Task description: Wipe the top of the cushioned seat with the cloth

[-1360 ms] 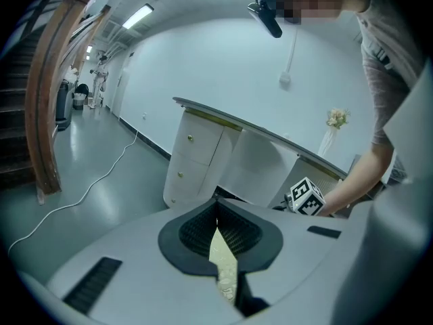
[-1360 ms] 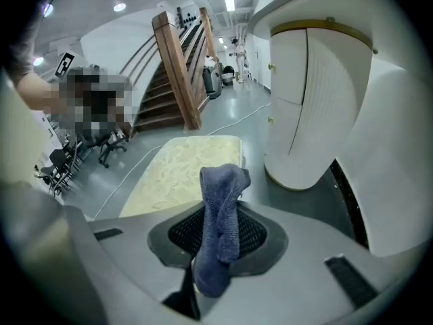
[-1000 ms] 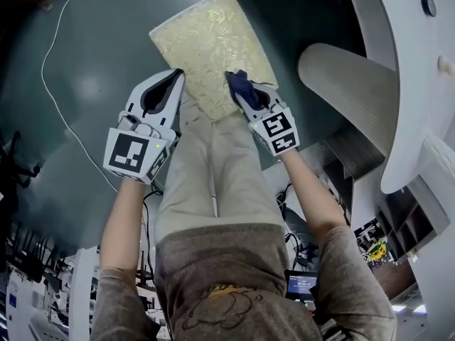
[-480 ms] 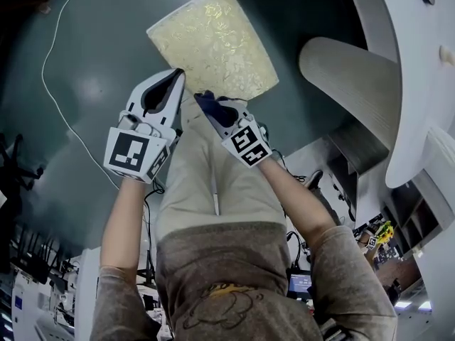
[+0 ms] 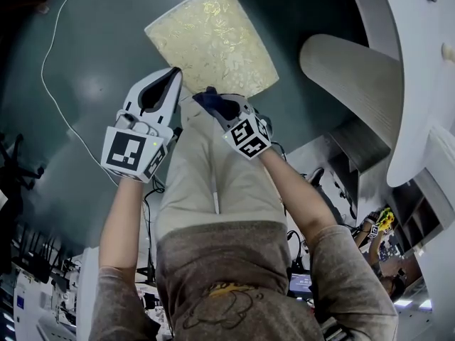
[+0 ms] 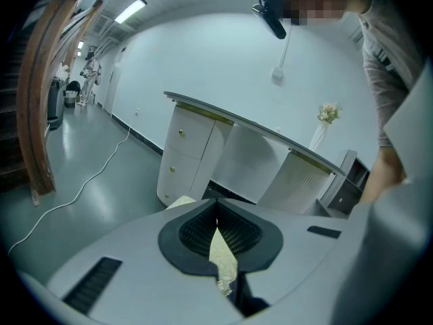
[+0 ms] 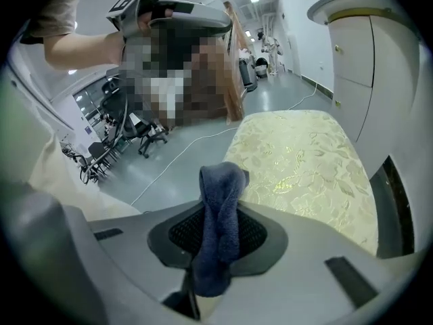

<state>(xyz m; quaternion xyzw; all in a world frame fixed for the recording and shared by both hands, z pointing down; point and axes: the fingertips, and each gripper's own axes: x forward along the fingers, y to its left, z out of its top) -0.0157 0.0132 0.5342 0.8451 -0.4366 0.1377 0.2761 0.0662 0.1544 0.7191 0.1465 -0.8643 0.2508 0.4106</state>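
— Where do we have the cloth?

— In our right hand-held gripper (image 5: 217,106), just right of the middle of the head view. Its jaws are clamped on the dark blue cloth (image 7: 220,208). In the right gripper view a folded loop of it stands up between the pads and the tail hangs down towards us.

— And the cushioned seat?

— The cushioned seat (image 5: 210,41) fills the upper middle of the head view. It is pale yellow with a leafy pattern and stands on the grey-green floor (image 5: 85,84). We hold the cloth right at the seat's near edge, towards its left corner; we cannot tell whether it touches the fabric.

— What about our left side?

— Our left hand-held gripper (image 5: 175,74) sits left of centre, beside the right one, with its tips just beside the seat's near left corner. Its jaws are drawn together at the tips with nothing between them. In the left gripper view only a sliver of the yellow seat shows through the slit below the tips.

— Anything else round us?

— A white cable (image 5: 51,69) trails across the floor at the left of the frame, well apart from the seat. A white cabinet (image 5: 405,62) with curved fronts takes up the right side. Our beige trousers (image 5: 206,183) run down the middle, below both grippers.
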